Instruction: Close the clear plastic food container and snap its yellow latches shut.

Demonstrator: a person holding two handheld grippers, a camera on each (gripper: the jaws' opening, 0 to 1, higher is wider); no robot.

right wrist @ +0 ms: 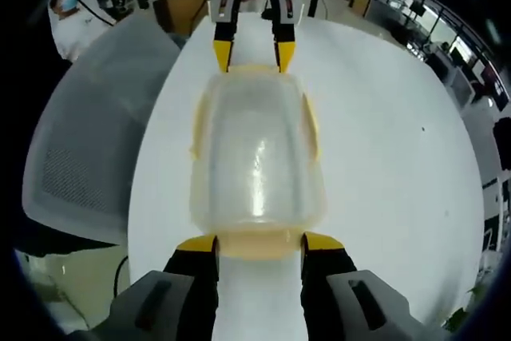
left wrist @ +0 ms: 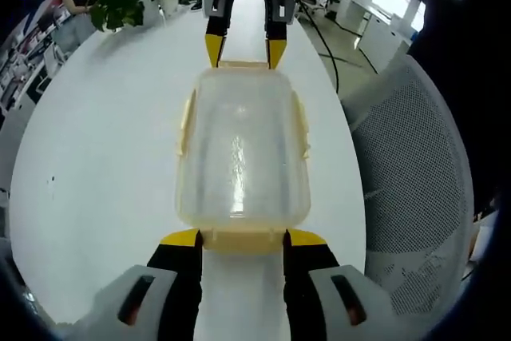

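Left gripper (left wrist: 242,239) stands spread at 6 o'clock, yellow-tipped jaws flanking the near end latch (left wrist: 242,239) of the clear plastic food container (left wrist: 242,153) without gripping it. Right gripper (right wrist: 258,245) is likewise spread at the opposite end latch (right wrist: 258,243).

Container position: centre of the white round table (left wrist: 104,173), lid seated. Side latches (left wrist: 187,121) at 9 and 3 o'clock appear to sit slightly proud.

Step in hand, as judged: end-latch closure. Next move calls for downward pressure on each flap.

Materials: frosted, rounded-rectangle tub; glossy yellow hinged flaps. Mesh chair back (left wrist: 415,189) at 3 o'clock.
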